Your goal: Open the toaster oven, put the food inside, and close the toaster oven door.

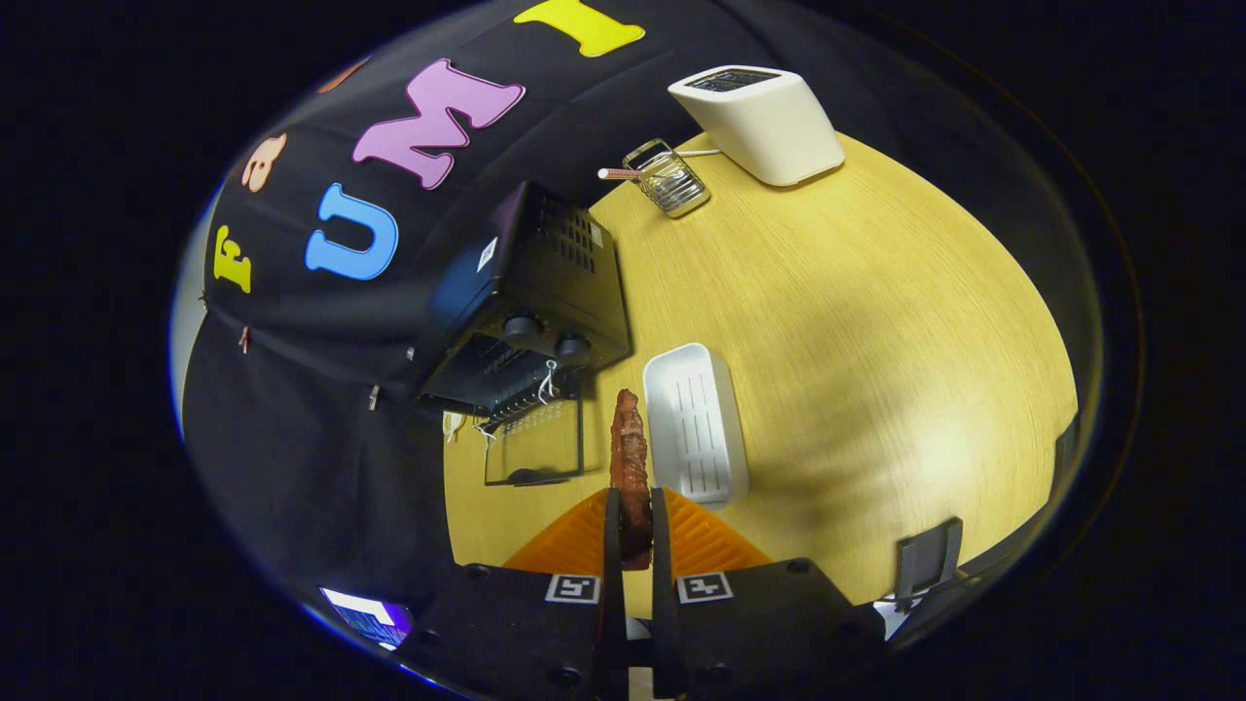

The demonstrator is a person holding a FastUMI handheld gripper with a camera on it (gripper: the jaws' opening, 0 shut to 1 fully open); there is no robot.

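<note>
Reddish-brown food strip (631, 458) is clamped in our gripper (633, 521) fingers; black toaster oven (531, 302), at eleven o'clock, has its door (535, 443) open; insertion and closing remain.

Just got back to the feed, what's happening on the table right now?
The tongs are shut on a reddish-brown piece of food, held between both fingers and sticking out ahead of them. The black toaster oven already has its glass door dropped open onto the wooden table, ahead of the fingers and off to one side. Next to the food lies a white tray. Farther back stand a wire rack and a white toaster. The food is not yet inside.
</note>
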